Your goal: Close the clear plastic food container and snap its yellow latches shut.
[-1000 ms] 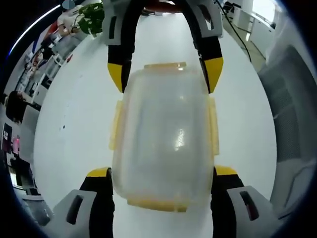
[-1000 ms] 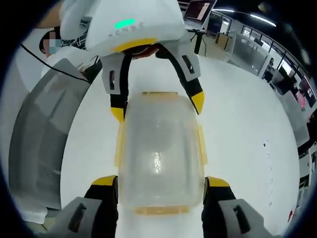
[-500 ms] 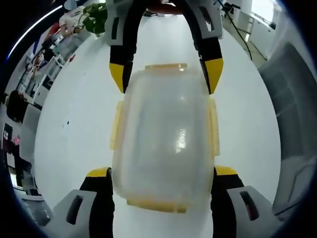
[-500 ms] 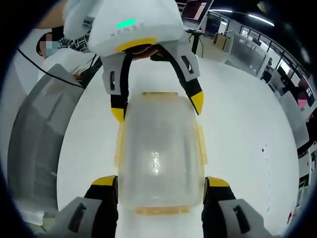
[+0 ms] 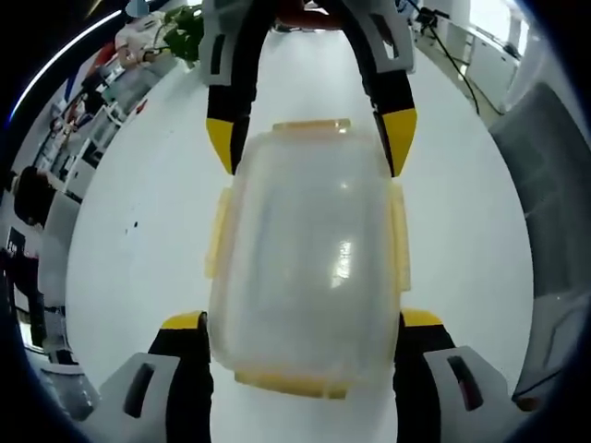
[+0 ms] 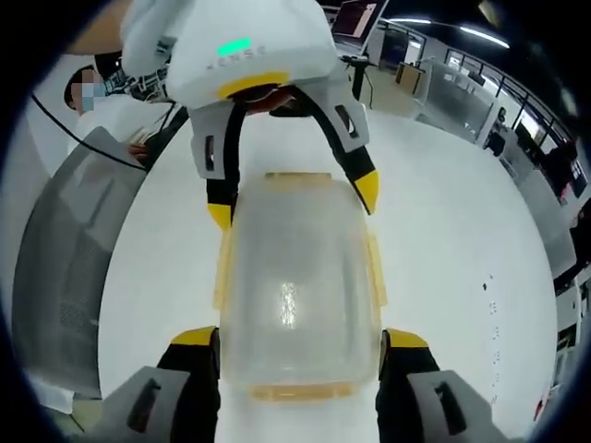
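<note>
A clear plastic food container (image 5: 305,254) is seen lying on a white table (image 5: 138,258), with its lid seated on top. In the left gripper view, the left gripper (image 5: 303,321) is clamped on the near end of the container, its yellow-tipped jaws pressed against the two long sides. At the far end of the same view, the right gripper (image 5: 312,143) is clamped on the container's other end in the same manner.

In the right gripper view the arrangement is mirrored: the right gripper (image 6: 300,340) is closed on the near end of the container (image 6: 297,286), and the left gripper (image 6: 292,198) is closed on the far end.

Yellow latches (image 5: 399,240) are visible along both long sides and at both short ends. Whether each latch is fully snapped down cannot be told.

A grey mesh chair back (image 6: 65,277) is noted beside the table at the left of the right gripper view.
</note>
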